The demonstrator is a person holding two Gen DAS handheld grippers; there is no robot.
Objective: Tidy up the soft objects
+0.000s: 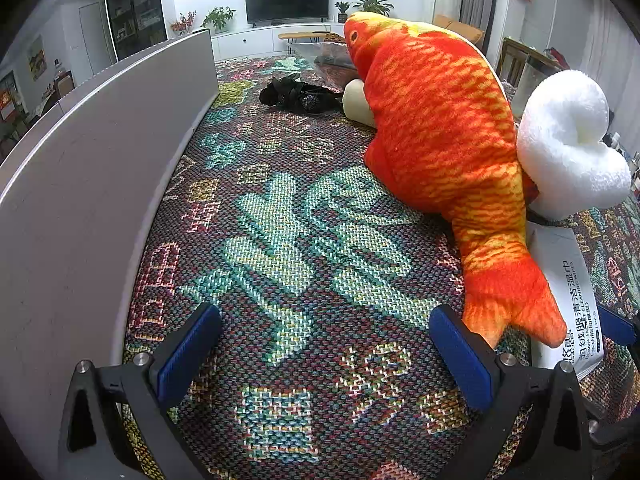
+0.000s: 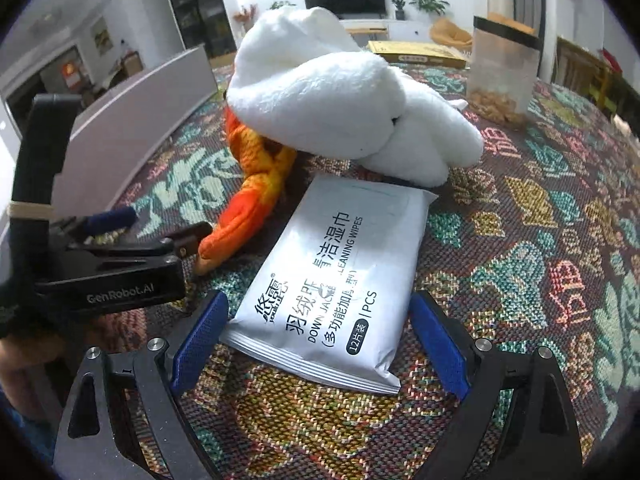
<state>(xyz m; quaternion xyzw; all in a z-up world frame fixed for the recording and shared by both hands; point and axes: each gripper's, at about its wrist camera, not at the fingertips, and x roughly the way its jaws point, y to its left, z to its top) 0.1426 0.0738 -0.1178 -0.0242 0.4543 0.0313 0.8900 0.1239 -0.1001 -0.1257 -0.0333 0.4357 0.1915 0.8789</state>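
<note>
A: Left wrist view first. Where is the left gripper (image 1: 324,344)?

B: Low over the patterned cloth (image 1: 280,240), jaws spread wide with only cloth between them. The orange plush fish (image 1: 436,140) lies to its right, long axis running from the tail, near, just beside the right finger, to the head, far. The white plush toy (image 1: 568,144) sits against the fish's far-right side, and the wipes pack (image 1: 568,280) shows at the right edge, partly under the tail.

A: And the right wrist view?

B: The right gripper (image 2: 320,344) is also spread open, and the wipes pack (image 2: 332,276) lies between its fingers, long axis pointing away from the camera. The near left corner looks close to the left pad; I can't tell if it touches. Beyond it are the white plush toy (image 2: 340,96) and the fish tail (image 2: 248,208), with the left gripper (image 2: 160,236) at near left.

A: So which hand is better placed?

B: I'd say the right, for the pack: closing would pinch it across its short width. The left would need to shift right for the fish.
</note>
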